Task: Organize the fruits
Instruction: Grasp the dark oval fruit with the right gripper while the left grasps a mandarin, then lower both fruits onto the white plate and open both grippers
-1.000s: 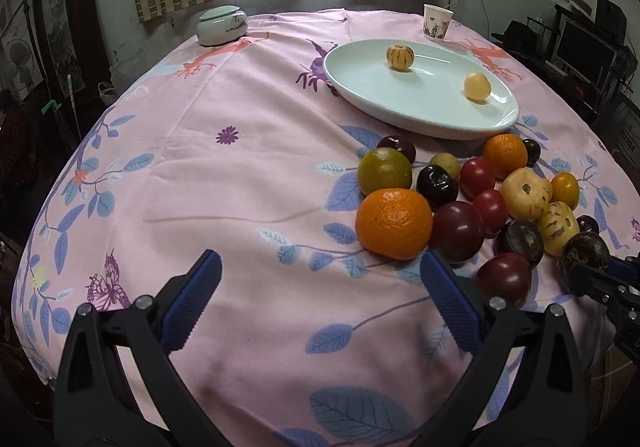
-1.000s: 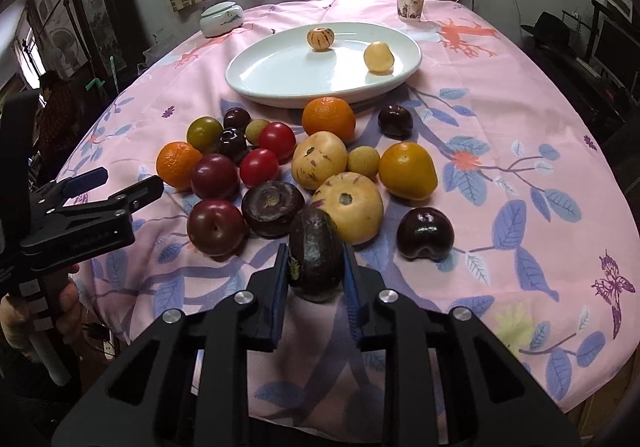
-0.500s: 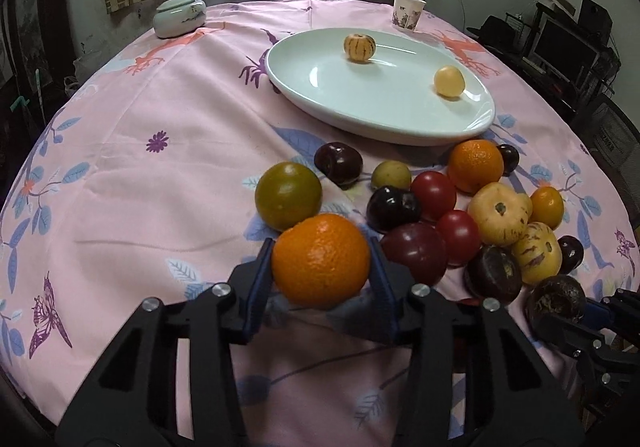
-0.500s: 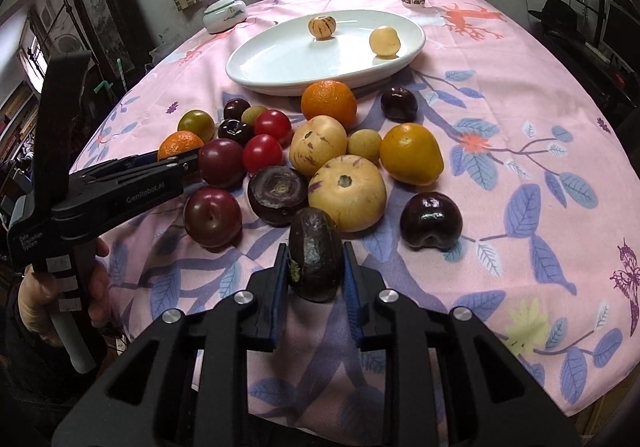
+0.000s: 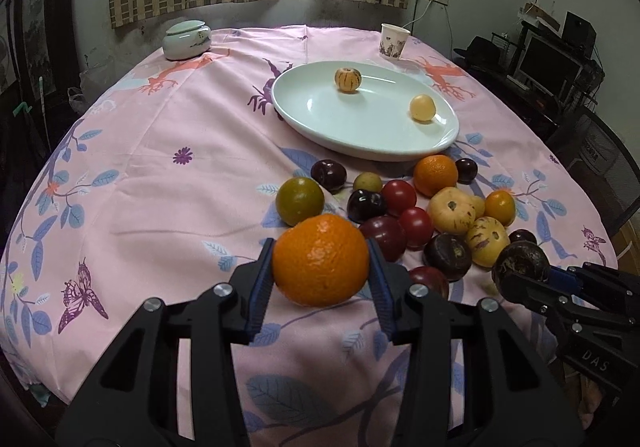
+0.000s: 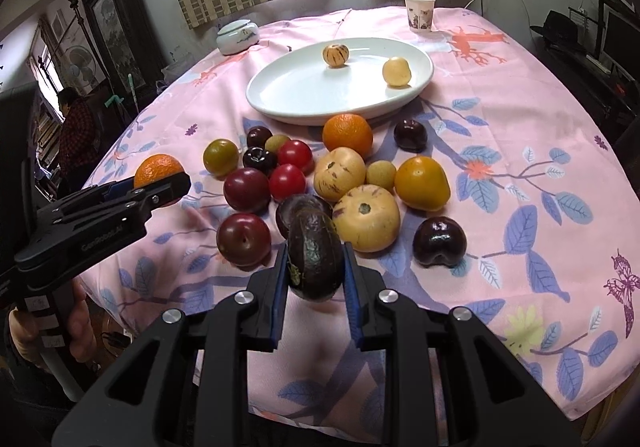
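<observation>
My left gripper (image 5: 320,267) is shut on an orange (image 5: 320,259) and holds it just above the pink cloth, left of the fruit pile. My right gripper (image 6: 315,263) is shut on a dark brown passion fruit (image 6: 315,259), held above the near edge of the pile. The same passion fruit (image 5: 521,265) shows at the right in the left wrist view. A white oval plate (image 6: 304,95) farther back holds a striped melon (image 6: 336,55) and a pale yellow fruit (image 6: 396,72). Several plums, tomatoes, melons and another orange (image 6: 347,133) lie between the plate and me.
A paper cup (image 6: 419,13) and a lidded white jar (image 6: 238,37) stand at the far edge of the round table. A person's hand (image 6: 76,331) holds the left gripper's handle at the left. Another person (image 6: 74,127) stands beyond the table at the left.
My left gripper went from wide open to shut on the orange, then lifted it off the cloth. The right gripper kept its hold on the passion fruit and barely moved.
</observation>
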